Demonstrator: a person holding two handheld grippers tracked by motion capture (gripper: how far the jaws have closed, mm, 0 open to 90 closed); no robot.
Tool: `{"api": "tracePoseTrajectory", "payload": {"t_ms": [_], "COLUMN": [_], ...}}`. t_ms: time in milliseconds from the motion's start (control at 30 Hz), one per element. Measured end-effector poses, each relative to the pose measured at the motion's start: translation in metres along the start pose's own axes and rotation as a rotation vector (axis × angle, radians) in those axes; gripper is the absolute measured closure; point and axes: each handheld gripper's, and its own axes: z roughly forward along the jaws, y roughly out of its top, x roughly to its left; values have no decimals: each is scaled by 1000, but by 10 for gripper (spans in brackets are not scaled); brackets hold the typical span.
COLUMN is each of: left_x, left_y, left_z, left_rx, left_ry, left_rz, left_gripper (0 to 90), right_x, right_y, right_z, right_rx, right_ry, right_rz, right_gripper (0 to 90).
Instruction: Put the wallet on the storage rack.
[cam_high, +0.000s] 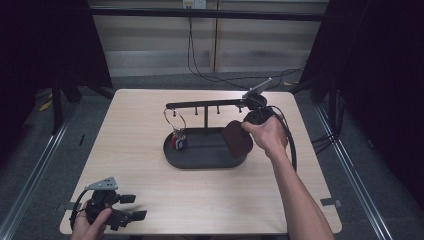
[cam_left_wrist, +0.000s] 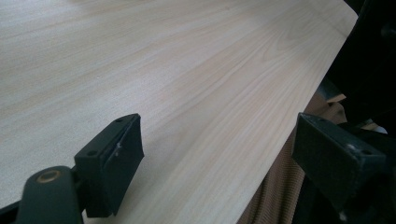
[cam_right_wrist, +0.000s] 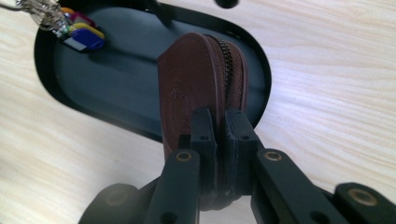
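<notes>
A brown zipped leather pouch (cam_high: 236, 139) (cam_right_wrist: 196, 88) hangs above the right end of the black oval tray (cam_high: 200, 157) (cam_right_wrist: 70, 88). My right gripper (cam_high: 250, 122) (cam_right_wrist: 217, 140) is shut on the pouch's edge. A black stand with a peg bar (cam_high: 205, 105) rises from the tray. A key ring with coloured tags (cam_high: 178, 140) (cam_right_wrist: 77, 32) hangs from the bar's left end. My left gripper (cam_high: 131, 206) (cam_left_wrist: 219, 163) rests at the table's front left corner, held by a hand, jaws wide apart with nothing between them.
The light wooden table (cam_high: 150, 125) (cam_left_wrist: 187, 70) carries just the tray and stand. Its front edge runs under my left gripper, with brown ribbed cloth (cam_left_wrist: 275, 196) below it. Cables (cam_high: 200, 65) trail on the floor behind the table.
</notes>
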Motion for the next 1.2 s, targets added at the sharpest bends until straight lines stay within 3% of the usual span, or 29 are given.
{"api": "tracePoseTrajectory", "payload": {"t_ms": [367,567,967,1200], "left_x": [1,1,1,1], "left_y": [0,0,0,-1], "left_z": [-1,-1,0,-1], "left_rx": [-9,-5,5,4], "left_ry": [2,0,1,0], "left_rz": [-16,-12,-13,-10], "left_gripper": [163,163,163,163], "right_x": [-11,-16,-28,-27], "right_y": [0,-1,-10,-12], "right_z": [14,27,58,78], "right_rx": [-18,-38,-58,-70], "right_ry": [97,102,172,207], "right_rz": [64,100,167,173], "right_gripper": [835,836,835,833]}}
